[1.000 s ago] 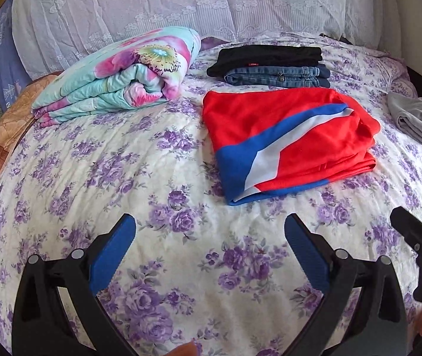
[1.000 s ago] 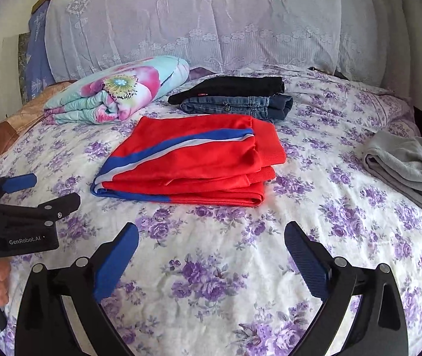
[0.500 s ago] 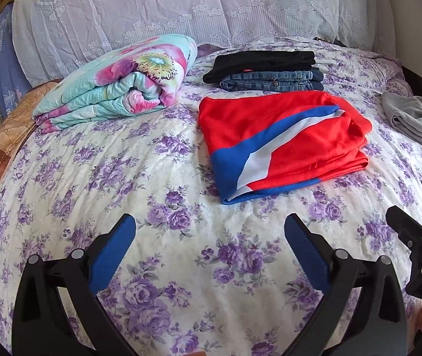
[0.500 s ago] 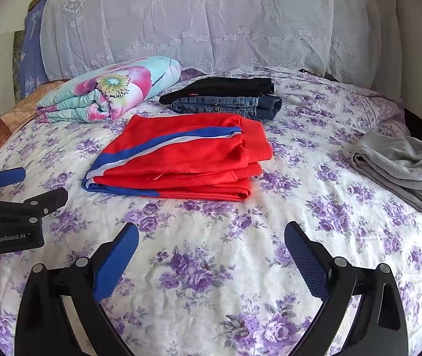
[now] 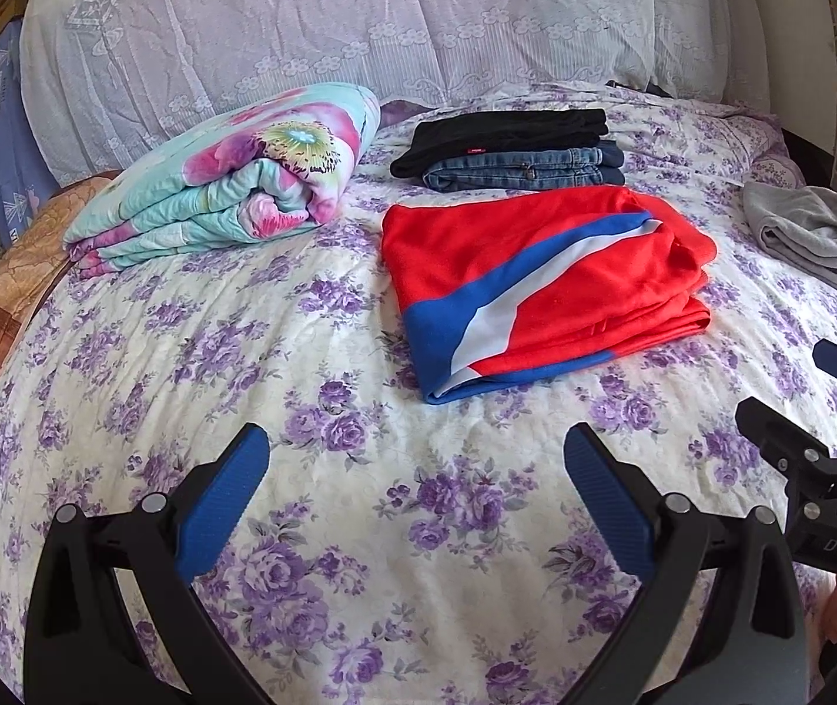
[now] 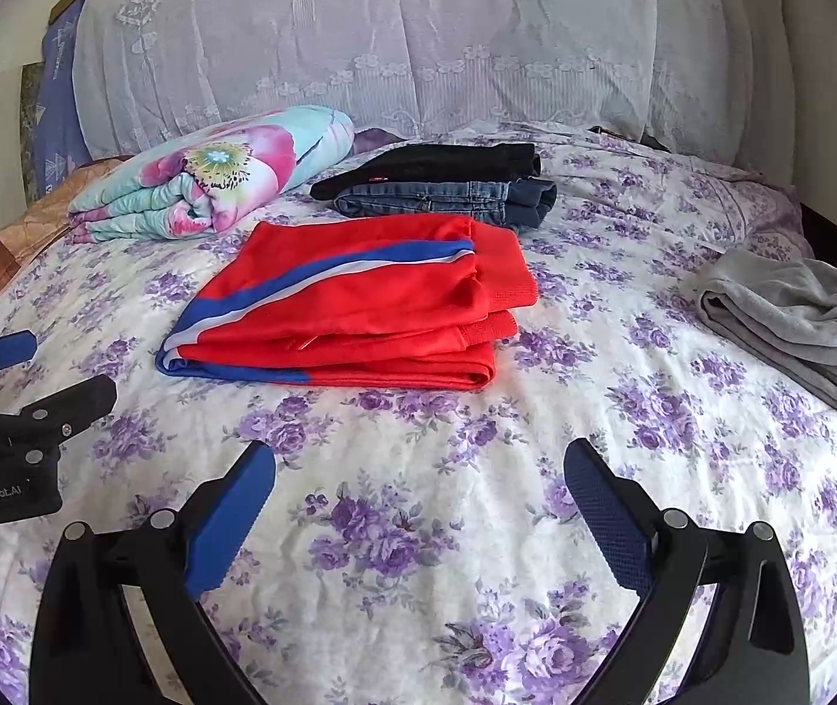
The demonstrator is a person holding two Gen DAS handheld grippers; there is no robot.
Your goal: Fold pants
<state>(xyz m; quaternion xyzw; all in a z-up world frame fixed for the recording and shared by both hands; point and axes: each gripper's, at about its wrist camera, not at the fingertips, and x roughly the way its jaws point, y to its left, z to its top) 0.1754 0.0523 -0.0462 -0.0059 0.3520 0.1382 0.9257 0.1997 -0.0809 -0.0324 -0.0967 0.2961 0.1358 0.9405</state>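
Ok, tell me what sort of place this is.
Most likely a home bedroom: a bed with a purple-flowered bedspread, a folded floral quilt near the lace-covered pillows, and folded red pants lying on it.

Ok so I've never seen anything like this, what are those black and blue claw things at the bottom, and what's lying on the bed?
Those are two tools that a person carries, one per hand. Each picture comes from a camera on one tool, looking out between its two blue-padded fingers. The left hand-held gripper and the right hand-held gripper are both open and hold nothing. Each also shows at the edge of the other's picture. On the flowered bed lie folded red pants, behind them a stack of black pants on jeans, grey pants to the right, and a folded floral quilt to the left.
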